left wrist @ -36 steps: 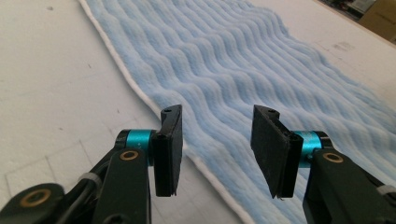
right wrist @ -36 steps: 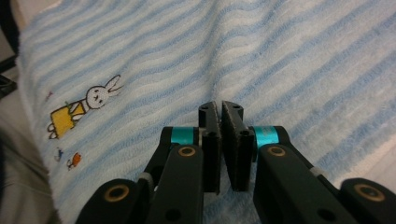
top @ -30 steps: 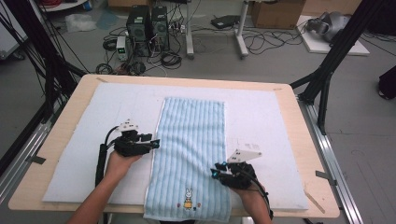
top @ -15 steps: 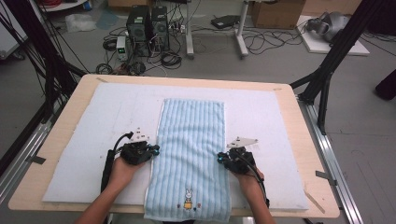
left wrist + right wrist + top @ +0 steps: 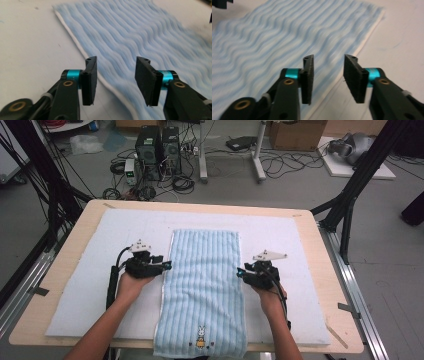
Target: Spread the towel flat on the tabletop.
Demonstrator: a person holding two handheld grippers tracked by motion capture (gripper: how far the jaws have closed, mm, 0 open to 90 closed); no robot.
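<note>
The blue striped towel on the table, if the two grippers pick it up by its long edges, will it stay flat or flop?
The towel would probably sag between the grips: it lies limp and flat on the white mat like soft cloth. Its ribbed pile should give the left gripper and right gripper good purchase, so slipping seems unlikely. It looks thin, so likely light.

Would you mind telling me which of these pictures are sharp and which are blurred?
High view: evenly lit and sharp, no glare on the towel. Left gripper view: pads crisp, the towel's stripes smeared farther off. Right gripper view: softer overall, towel stripes blurred.
</note>
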